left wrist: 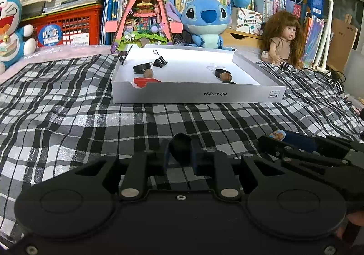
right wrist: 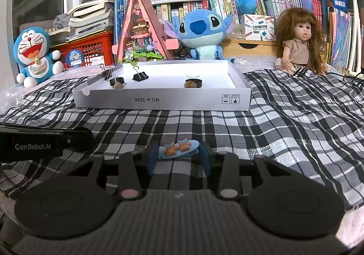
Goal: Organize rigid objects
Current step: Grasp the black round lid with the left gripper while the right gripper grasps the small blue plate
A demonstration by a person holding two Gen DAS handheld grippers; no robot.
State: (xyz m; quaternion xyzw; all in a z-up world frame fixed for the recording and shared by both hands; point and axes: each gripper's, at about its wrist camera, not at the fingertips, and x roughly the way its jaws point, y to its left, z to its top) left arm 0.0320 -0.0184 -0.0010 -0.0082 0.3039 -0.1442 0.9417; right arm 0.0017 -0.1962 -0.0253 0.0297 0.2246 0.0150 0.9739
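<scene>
Right gripper (right wrist: 178, 159) stands with its 2 jaws apart around a blue hair clip (right wrist: 179, 149) with 2 brown bears, lying on the checked cloth (right wrist: 284, 132); contact cannot be told. Left gripper (left wrist: 180, 159) pinches a small dark round object (left wrist: 180, 146). Far off, the white box (right wrist: 159, 101) holds 2 binder clips (right wrist: 140, 76), 2 black rings (right wrist: 196, 82) and 2 nuts (right wrist: 190, 84).
</scene>
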